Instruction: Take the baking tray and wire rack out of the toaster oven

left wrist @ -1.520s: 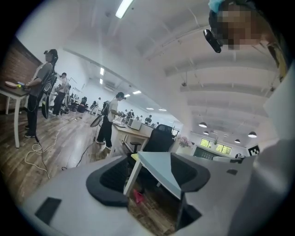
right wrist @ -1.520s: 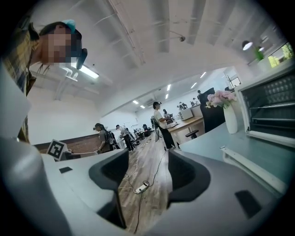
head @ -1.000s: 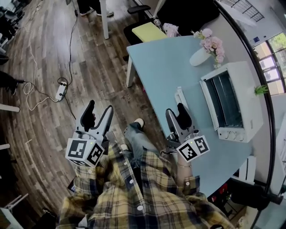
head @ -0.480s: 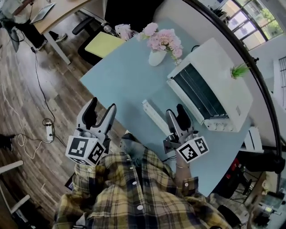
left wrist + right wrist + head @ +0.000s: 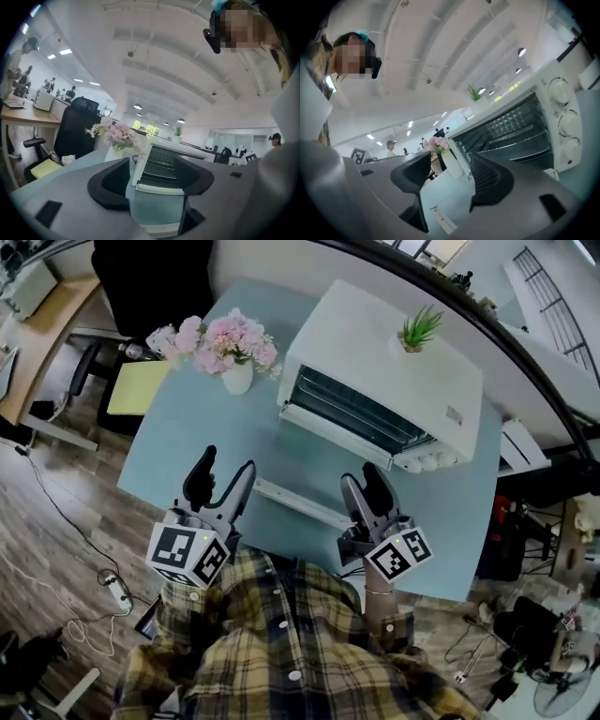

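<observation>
A white toaster oven [image 5: 394, 371] stands on the pale blue table [image 5: 187, 442] with its glass door [image 5: 295, 502] folded down flat toward me. Inside its dark cavity [image 5: 356, 409] I see a wire rack [image 5: 513, 123] above a dark baking tray [image 5: 520, 145]. My left gripper [image 5: 218, 484] hovers open over the table's near edge, left of the door. Just right of the door's handle my right gripper [image 5: 364, 486] is also open. Both hold nothing. The oven [image 5: 161, 164] lies straight ahead between the left gripper's jaws.
A white vase of pink flowers [image 5: 225, 348] stands left of the oven. A small green plant [image 5: 417, 329] sits on the oven's top. Three knobs [image 5: 565, 122] line the oven's right side. A yellow pad [image 5: 136, 388] lies on a chair at the table's far left.
My view has swung so the oven now stands ahead of me instead of off to the right. Both grippers kept their open pose and now face the oven's open front.
</observation>
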### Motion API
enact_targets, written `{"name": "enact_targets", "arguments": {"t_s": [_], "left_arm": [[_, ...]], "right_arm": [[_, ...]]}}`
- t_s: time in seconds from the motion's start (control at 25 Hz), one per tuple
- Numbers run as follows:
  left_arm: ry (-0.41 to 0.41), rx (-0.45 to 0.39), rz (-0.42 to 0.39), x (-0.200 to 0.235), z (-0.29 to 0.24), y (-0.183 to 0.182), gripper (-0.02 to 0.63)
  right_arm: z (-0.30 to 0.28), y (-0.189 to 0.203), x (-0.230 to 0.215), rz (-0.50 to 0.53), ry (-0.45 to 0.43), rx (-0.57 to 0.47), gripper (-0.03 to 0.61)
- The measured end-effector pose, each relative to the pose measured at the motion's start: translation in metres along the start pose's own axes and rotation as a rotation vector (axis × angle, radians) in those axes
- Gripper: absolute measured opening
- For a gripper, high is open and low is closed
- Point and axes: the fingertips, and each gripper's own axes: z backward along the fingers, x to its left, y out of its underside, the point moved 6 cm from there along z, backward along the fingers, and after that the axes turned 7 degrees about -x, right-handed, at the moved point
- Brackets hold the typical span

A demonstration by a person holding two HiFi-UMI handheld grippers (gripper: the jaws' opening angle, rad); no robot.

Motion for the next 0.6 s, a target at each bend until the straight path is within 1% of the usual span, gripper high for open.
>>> {"name": "enact_targets", "arguments": {"t_s": [0.2,0.32,0.44,0.6], "left_arm": [[0.15,0.057,0.009,-0.013,-0.044,0.003,0.287],[0.225,0.088,0.02,-0.016,-0.063,0.006,0.287],[0.284,0.115,0.031,-0.017,-0.076,0.01,0.287],[0.339,0.154,0.062,-0.017,-0.093,0.017,0.287]], "right_arm": [[0.018,-0.012,-0.016,-0.018,0.139,-0.08,0.252],[0.024,-0.014,-0.02,-0.035,0.203,-0.125,0.252],[0.025,-0.014,-0.02,-0.031,0.25,-0.148,0.252],[0.024,-0.014,-0.024,-0.038,0.308,-0.178,0.252]]}}
